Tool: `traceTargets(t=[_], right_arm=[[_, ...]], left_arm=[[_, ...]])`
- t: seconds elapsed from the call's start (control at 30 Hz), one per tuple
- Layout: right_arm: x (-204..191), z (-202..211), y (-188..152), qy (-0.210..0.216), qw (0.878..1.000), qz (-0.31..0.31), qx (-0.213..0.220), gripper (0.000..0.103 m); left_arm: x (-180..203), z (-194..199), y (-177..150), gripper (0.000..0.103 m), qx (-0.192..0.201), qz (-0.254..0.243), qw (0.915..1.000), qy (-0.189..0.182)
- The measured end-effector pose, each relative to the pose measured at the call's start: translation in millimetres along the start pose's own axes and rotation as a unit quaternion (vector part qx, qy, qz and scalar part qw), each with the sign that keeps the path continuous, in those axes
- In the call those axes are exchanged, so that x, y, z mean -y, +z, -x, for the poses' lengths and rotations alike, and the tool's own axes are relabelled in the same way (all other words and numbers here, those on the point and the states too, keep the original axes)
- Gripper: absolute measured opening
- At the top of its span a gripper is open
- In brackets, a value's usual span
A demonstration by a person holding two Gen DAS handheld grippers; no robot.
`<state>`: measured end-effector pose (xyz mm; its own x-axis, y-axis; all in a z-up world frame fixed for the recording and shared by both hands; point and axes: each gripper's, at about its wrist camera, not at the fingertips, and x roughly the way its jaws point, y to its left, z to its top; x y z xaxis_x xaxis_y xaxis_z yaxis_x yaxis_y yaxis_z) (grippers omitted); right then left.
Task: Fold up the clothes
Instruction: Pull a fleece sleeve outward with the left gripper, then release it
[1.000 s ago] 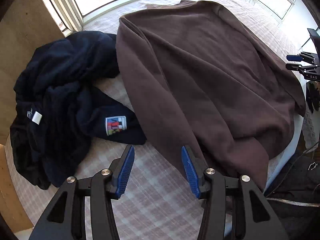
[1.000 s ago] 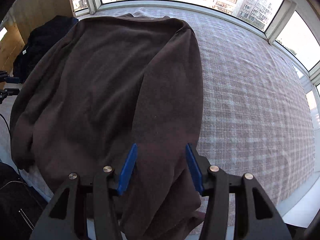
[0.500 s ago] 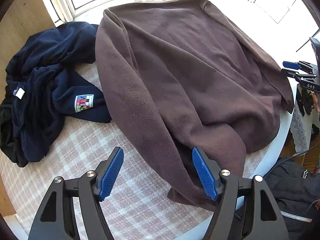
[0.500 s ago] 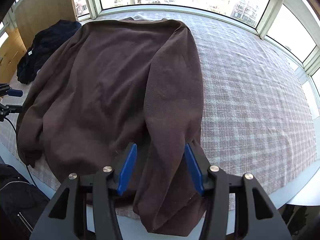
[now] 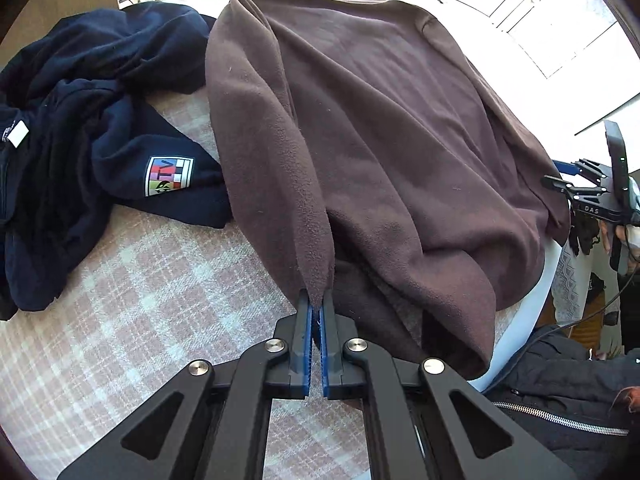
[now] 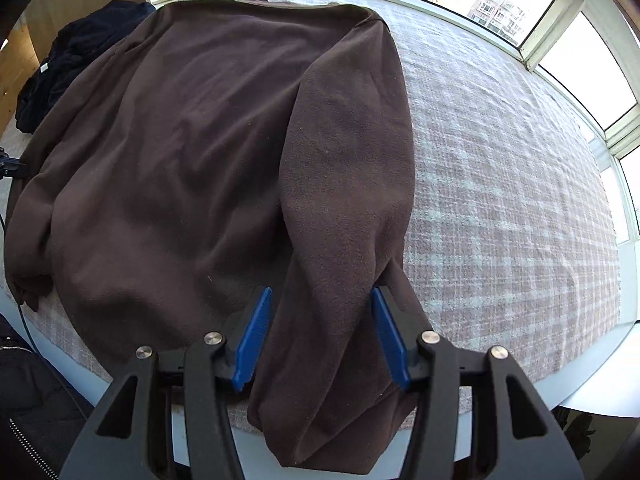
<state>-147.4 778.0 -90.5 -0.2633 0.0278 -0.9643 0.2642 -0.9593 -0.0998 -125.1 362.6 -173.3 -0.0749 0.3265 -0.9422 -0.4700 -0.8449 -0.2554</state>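
Here the brown sweater (image 6: 192, 152) lies lengthwise, collar seemingly toward the windows (image 6: 500, 4).

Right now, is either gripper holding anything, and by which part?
The left gripper pinches the brown sweater by its sleeve edge. The right gripper straddles the other sleeve, fingers open.

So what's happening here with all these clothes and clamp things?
A person is folding a brown fleece sweater spread on a checked cloth surface, using a hand-held gripper in each hand. The left gripper has its jaws pinched shut on the edge of one sleeve. The right gripper has its jaws open around the other sleeve, not yet squeezing it. A crumpled navy garment lies beside the sweater, untouched.
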Motion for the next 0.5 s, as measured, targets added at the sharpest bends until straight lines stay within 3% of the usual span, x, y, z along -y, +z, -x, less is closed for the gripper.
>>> traceTargets(t=[0.03, 0.1, 0.13, 0.23, 0.33, 0.5], right_arm=[[6.0, -3.6, 0.3, 0.017, 1.000, -0.013, -0.003, 0.048], [21.1, -3.9, 0.9, 0.061, 0.997, -0.044, 0.004, 0.012], [30.1, -1.5, 1.7, 0.077, 0.995, -0.062, 0.009, 0.004], [58.0, 16.8, 4.7, 0.079, 0.992, -0.087, 0.044, 0.004], [93.4, 39.1, 10.3, 0.052, 0.989, -0.113, 0.076, 0.004], [174.7, 67.3, 36.8, -0.031, 0.978, -0.167, 0.121, 0.004]], left_arm=[[-1.0, 0.4, -0.2, 0.002, 0.002, -0.001, 1.0000, 0.000], [-3.5, 2.0, -0.6, 0.002, 0.005, 0.000, 1.0000, -0.003], [-5.4, 4.6, -0.7, 0.002, 0.008, 0.001, 1.0000, -0.002], [-13.2, 15.8, 1.8, 0.002, 0.023, 0.005, 0.9997, 0.006], [-31.4, 35.9, 5.2, 0.002, 0.044, 0.015, 0.9985, 0.029], [-79.0, 76.2, 22.9, 0.002, 0.086, 0.046, 0.9913, 0.088]])
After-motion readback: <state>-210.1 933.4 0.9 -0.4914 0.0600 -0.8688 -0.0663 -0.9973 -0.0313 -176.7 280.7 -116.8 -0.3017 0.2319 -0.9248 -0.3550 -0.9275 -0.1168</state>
